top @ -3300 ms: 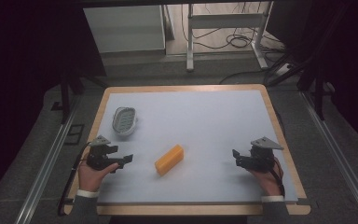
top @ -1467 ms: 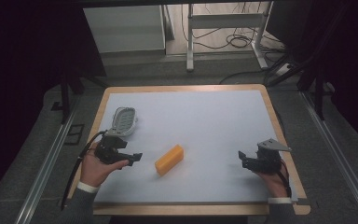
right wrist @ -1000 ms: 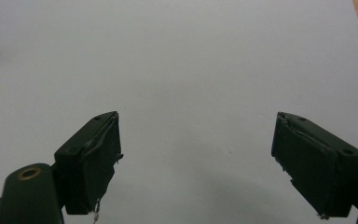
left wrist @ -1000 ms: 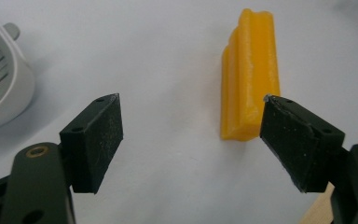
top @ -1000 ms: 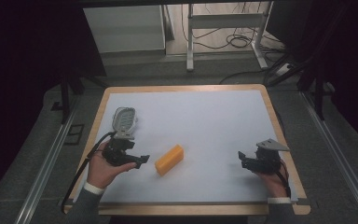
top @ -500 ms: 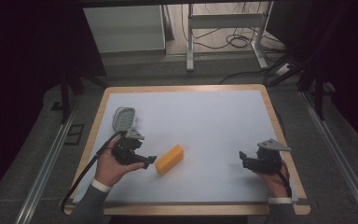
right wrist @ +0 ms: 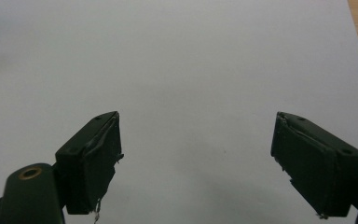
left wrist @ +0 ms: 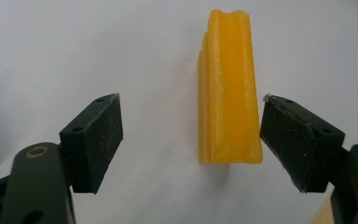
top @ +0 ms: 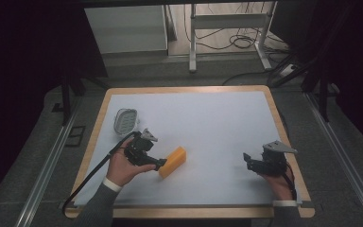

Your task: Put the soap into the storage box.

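A yellow-orange bar of soap (top: 173, 161) lies on the white table mat a little left of centre. In the left gripper view the soap bar (left wrist: 228, 88) points away from me, its near end between the jaws and close to the right one. My left gripper (left wrist: 191, 140) is open, and in the high view the left gripper (top: 155, 163) sits just left of the bar. My right gripper (top: 246, 161) rests near the mat's right edge, far from the bar. In its own view the right gripper (right wrist: 196, 158) is open over bare mat.
A small grey soap dish (top: 125, 120) stands on the mat at the left, behind my left hand. The wooden table rim (top: 189, 90) frames the mat. A cable trails from the left gripper off the front left edge.
My left hand has moved right and toward the soap bar, from beside the dish until its jaws reach the bar's near end. The right gripper has stayed almost in place.
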The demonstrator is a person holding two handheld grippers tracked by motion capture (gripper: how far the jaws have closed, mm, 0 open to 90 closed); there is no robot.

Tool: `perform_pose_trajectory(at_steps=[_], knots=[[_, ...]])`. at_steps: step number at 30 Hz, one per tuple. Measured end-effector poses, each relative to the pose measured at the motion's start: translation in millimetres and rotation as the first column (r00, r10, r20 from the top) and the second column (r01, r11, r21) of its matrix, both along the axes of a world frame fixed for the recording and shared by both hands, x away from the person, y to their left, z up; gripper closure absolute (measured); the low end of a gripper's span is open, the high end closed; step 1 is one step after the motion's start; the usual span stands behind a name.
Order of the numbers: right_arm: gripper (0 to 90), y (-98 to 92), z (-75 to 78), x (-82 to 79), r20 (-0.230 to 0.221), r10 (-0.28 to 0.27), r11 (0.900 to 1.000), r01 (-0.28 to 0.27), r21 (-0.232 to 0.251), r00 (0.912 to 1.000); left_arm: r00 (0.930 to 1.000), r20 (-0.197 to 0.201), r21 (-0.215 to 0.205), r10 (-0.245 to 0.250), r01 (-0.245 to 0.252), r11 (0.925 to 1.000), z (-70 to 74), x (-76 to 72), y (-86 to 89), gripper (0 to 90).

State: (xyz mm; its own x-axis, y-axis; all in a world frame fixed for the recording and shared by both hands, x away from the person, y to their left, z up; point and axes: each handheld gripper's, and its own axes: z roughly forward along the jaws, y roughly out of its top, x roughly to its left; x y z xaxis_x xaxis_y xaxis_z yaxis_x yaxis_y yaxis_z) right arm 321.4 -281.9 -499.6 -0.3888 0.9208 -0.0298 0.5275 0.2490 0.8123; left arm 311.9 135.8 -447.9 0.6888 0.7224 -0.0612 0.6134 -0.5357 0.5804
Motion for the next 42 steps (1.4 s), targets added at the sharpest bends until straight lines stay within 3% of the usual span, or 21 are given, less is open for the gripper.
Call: perform_pose_trajectory(at_steps=[11, 30, 36, 42], knots=[[15.9, -1.3, 1.2, -0.4, 0.003, 0.000, 1.000, 0.000, 0.014, 1.0000, 0.9998, -0.017, 0.005, -0.009, 0.009, 0.9999, -3.5, 7.6, -11.5, 22.5], [15.8, -1.5, -0.6, 0.4, 0.008, -0.004, 1.000, 0.004, -0.003, 1.0000, 0.9960, -0.084, 0.032, -0.031, 0.034, 0.9989, -23.6, 23.6, -37.7, 23.0], [15.9, -1.2, -1.3, 0.6, 0.007, -0.005, 1.000, 0.005, -0.007, 1.0000, 0.9926, -0.113, 0.032, -0.044, 0.048, 0.9983, -30.0, 25.3, -41.7, 32.8], [15.8, -1.3, -2.3, 1.1, 0.003, -0.007, 1.000, 0.007, -0.014, 1.0000, 0.9920, -0.122, 0.054, -0.033, 0.040, 0.9977, -35.4, 27.1, -44.3, 36.9]])
